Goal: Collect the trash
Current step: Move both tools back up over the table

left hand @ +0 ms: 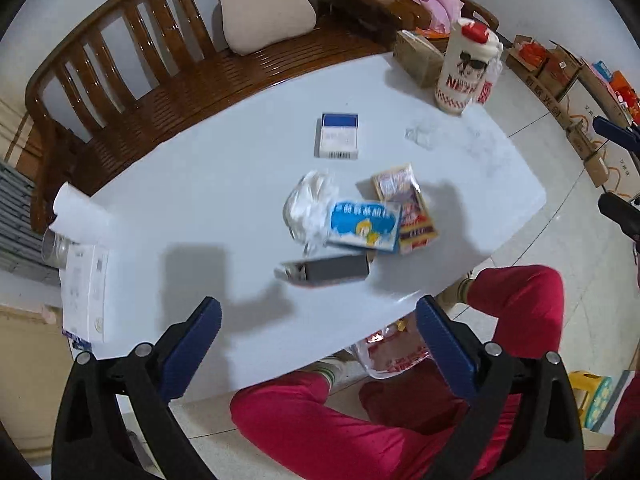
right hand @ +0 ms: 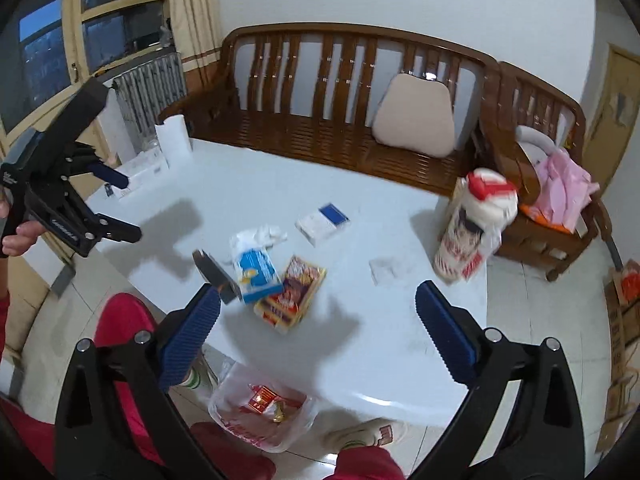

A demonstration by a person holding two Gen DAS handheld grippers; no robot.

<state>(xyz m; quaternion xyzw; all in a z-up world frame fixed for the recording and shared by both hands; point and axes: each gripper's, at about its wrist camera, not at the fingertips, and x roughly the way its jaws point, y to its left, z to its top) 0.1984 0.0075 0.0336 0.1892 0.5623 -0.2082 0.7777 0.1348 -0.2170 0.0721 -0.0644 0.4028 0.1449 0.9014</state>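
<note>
Both grippers hang high above the white table (left hand: 200,200), open and holding nothing. A heap lies mid-table below my left gripper (left hand: 320,344): crumpled white tissue (left hand: 310,204), a blue-and-white packet (left hand: 364,226), a yellow-red box (left hand: 404,208) and a grey open carton (left hand: 324,270). A blue-topped white box (left hand: 338,136) and clear wrap (left hand: 422,134) lie farther back. In the right wrist view my right gripper (right hand: 318,332) frames the same heap, with the packet (right hand: 258,270) in it. A clear plastic bag (right hand: 264,408) holding wrappers hangs below the near table edge. My left gripper (right hand: 128,206) shows at left.
A tall white container with a red lid (left hand: 466,68) and a brown box stand at the table's far right corner. A paper roll (left hand: 76,212) and a white box sit at the left end. A wooden bench (left hand: 180,80) runs behind. The person's red-trousered knees (left hand: 516,300) are below.
</note>
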